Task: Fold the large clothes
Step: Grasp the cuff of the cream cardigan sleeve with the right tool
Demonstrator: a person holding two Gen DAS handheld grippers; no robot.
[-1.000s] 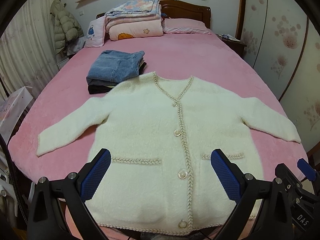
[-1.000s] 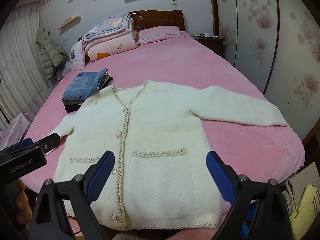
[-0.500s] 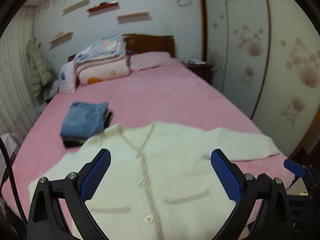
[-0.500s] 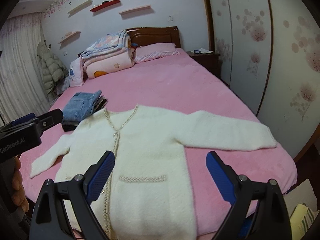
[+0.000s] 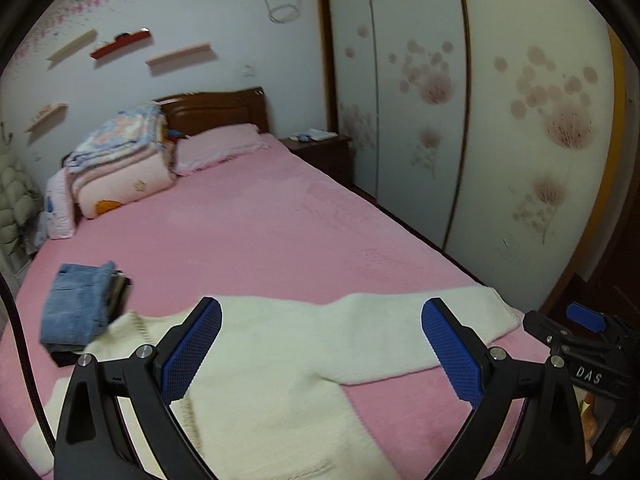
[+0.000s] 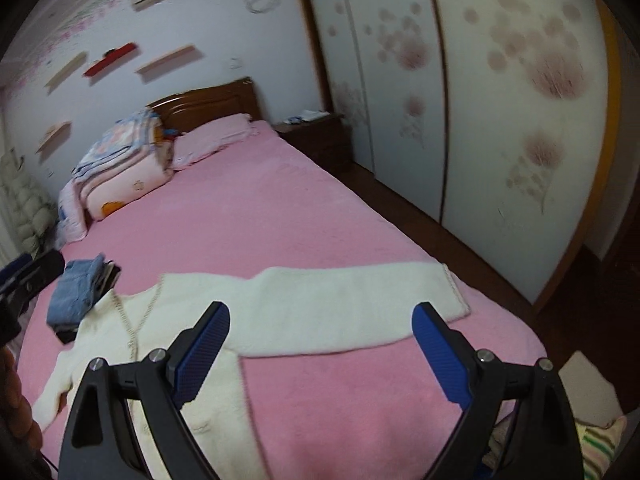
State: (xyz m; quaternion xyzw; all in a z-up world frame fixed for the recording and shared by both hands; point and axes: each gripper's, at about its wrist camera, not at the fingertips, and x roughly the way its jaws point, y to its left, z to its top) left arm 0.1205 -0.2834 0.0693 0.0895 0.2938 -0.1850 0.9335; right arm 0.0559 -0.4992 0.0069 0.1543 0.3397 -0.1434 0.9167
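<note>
A bed [image 5: 280, 240] with a pink cover fills most of both views, its dark wooden headboard [image 5: 224, 110] against the far wall. To its right stand tall wardrobe doors [image 5: 500, 120] printed with pale flower shapes, with a dark nightstand [image 5: 320, 152] in the corner beside the bed.

A cream cardigan [image 5: 280, 360] lies spread flat on the near part of the bed, front up. One sleeve [image 6: 360, 304] stretches out to the right across the pink cover, its cuff close to the bed's right edge; the other sleeve trails toward the lower left in the right wrist view.

At the head of the bed sit folded quilts [image 5: 120, 160] with a pink pillow [image 5: 218, 148] just beside them. A small stack of folded clothes with blue jeans [image 5: 76, 308] on top rests at the cardigan's left shoulder, touching or nearly touching it.

The left gripper [image 5: 320, 348] hangs over the cardigan's body and sleeve with its blue pads spread wide and nothing between them. The right gripper [image 6: 320, 348] is likewise wide apart above the sleeve and bare cover, holding nothing.
</note>
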